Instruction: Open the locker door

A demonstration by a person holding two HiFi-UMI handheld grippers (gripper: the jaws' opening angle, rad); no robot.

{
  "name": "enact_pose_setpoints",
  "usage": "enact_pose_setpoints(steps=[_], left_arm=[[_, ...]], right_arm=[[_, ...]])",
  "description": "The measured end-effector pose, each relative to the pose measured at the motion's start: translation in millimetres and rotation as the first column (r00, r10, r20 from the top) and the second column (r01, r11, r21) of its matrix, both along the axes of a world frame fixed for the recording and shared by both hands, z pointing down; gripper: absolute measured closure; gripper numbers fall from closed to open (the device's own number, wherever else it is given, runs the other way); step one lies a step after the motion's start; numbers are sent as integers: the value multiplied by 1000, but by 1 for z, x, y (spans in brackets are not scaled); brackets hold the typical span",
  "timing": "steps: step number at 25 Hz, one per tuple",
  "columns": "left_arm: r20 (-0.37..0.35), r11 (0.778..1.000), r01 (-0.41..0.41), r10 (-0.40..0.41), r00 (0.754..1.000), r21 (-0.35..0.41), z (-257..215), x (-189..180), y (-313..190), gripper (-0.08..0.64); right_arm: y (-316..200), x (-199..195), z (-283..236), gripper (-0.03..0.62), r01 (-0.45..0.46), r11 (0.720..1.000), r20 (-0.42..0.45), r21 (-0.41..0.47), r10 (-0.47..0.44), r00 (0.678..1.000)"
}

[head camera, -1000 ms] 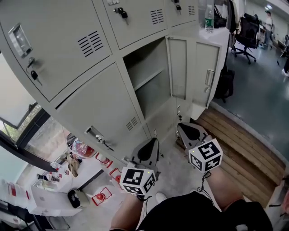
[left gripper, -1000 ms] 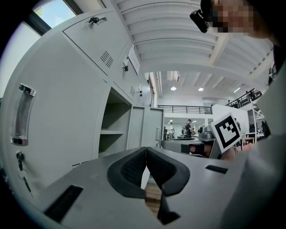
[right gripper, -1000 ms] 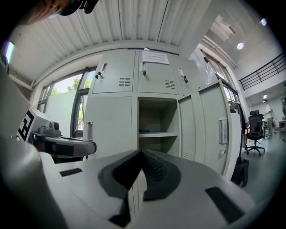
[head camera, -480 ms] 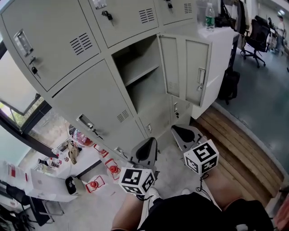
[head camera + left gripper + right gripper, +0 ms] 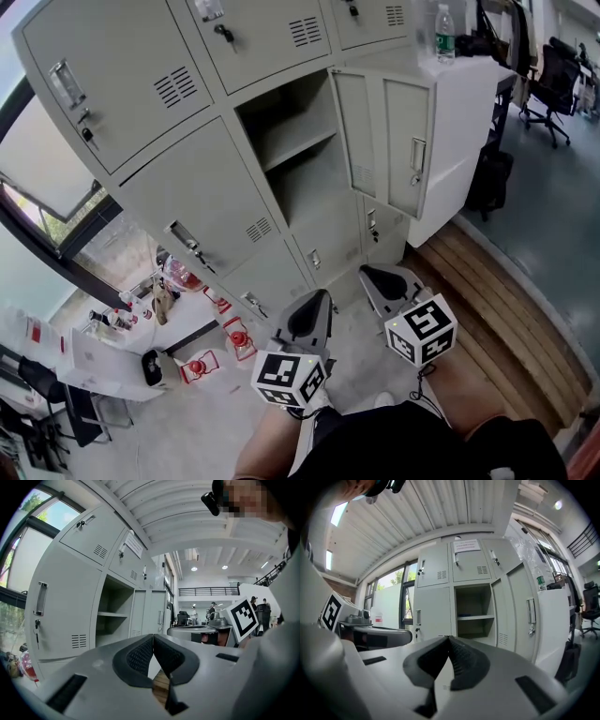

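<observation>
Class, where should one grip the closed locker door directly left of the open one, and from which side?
By its upright handle near the left edge, approached from the front, jaws straddling it sideways; the neighbouring open door suggests hinges sit right.

Left claw (image 5: 319, 298) and right claw (image 5: 371, 275) side by side, both closed, empty.

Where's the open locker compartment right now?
Head view, upper centre: the open compartment is in the middle column, just right of a closed door and below a keyed upper door.
</observation>
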State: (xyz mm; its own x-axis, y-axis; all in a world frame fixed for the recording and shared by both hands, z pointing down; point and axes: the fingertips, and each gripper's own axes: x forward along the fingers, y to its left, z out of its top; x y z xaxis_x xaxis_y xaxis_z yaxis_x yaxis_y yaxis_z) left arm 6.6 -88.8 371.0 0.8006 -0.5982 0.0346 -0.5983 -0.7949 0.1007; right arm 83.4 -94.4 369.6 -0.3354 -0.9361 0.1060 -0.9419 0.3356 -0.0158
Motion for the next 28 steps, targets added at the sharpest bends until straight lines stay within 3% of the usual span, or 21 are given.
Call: enact_pose_setpoints(steps=[12,28], left_arm=[[-8,999,39,-39,999,-12,7,8,18,543],[7,999,31,-31,999,-5,5,18,18,543]], right_arm=[[18,1,10,538,56,998,-9,-15,-56,998],[19,12,12,538,50,999,4,-16,-50,999]])
